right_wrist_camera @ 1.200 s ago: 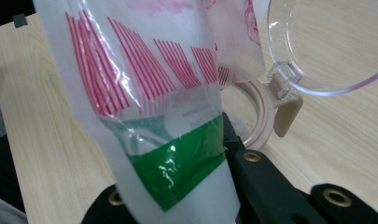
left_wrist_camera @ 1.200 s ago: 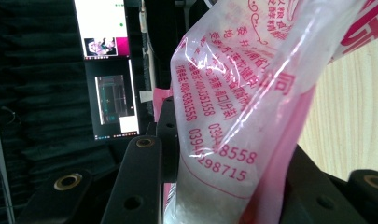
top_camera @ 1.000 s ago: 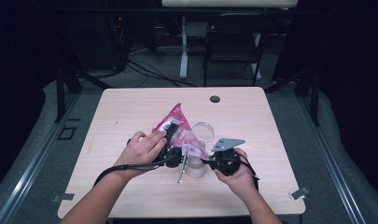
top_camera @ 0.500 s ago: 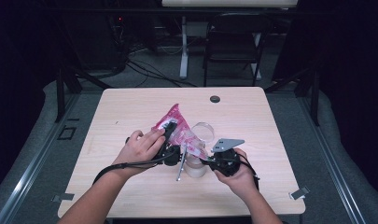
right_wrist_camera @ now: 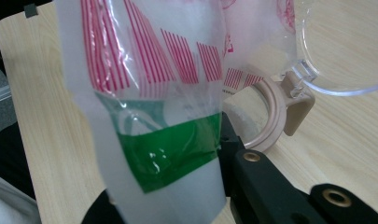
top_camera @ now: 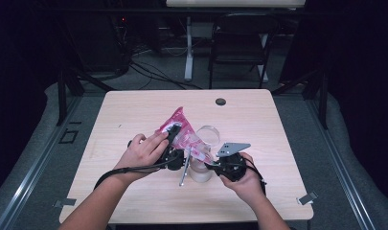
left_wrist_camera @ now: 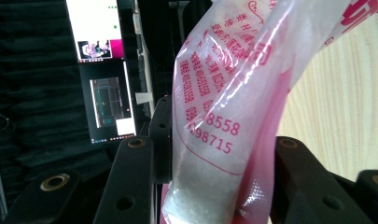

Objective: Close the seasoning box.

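Pink-printed plastic bag (top_camera: 179, 132) of white granules, tilted over clear jar (top_camera: 203, 151), mid-table.

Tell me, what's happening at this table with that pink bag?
A person at a wooden table holds a two-jaw gripper in each hand. Both grippers grip one pink-printed plastic bag of white grains: the left gripper holds the filled part, and the right gripper pinches an edge of it. The bag is tilted toward a clear jar beside them. Whether grains are flowing I can't tell.
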Demonstrator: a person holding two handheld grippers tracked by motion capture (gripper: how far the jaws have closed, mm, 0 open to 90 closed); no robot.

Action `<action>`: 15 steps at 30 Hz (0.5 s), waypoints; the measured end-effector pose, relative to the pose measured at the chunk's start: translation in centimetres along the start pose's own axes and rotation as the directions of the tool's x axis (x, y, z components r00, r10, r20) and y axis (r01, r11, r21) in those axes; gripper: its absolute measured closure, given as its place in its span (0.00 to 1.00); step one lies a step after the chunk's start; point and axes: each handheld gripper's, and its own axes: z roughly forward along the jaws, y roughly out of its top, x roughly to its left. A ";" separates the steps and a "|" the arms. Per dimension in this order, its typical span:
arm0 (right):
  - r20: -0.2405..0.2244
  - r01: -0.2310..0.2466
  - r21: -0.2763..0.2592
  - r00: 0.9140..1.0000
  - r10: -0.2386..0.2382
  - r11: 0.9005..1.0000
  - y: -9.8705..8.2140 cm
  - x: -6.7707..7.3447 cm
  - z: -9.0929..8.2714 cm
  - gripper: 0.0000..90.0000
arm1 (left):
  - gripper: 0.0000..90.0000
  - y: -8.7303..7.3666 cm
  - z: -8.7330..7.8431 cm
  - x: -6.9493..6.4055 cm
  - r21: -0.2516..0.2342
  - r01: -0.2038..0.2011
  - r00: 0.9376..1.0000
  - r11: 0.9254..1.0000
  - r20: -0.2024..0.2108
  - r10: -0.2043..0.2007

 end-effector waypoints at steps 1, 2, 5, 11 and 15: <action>-0.001 0.001 -0.001 1.000 -0.001 1.000 0.0 0.0 0.0 1.00 | 0.73 0.0 0.0 0.0 0.005 0.001 1.000 1.000 0.010 -0.001; 0.001 0.000 -0.003 1.000 0.000 1.000 0.0 0.1 0.0 1.00 | 0.73 0.0 0.0 0.0 0.007 -0.001 1.000 1.000 0.014 0.000; 0.000 0.003 -0.002 1.000 -0.003 1.000 0.0 0.1 0.0 1.00 | 0.73 -0.1 0.0 -0.1 0.010 0.005 1.000 1.000 0.015 -0.005; 0.004 0.011 -0.009 1.000 -0.011 1.000 0.2 0.3 -0.2 1.00 | 0.73 -0.5 0.0 -0.3 0.006 0.028 1.000 1.000 0.012 -0.028; 0.002 0.014 -0.013 1.000 -0.014 1.000 0.2 0.3 -0.2 1.00 | 0.73 -0.9 0.1 -0.8 0.020 0.048 0.998 0.999 0.035 -0.049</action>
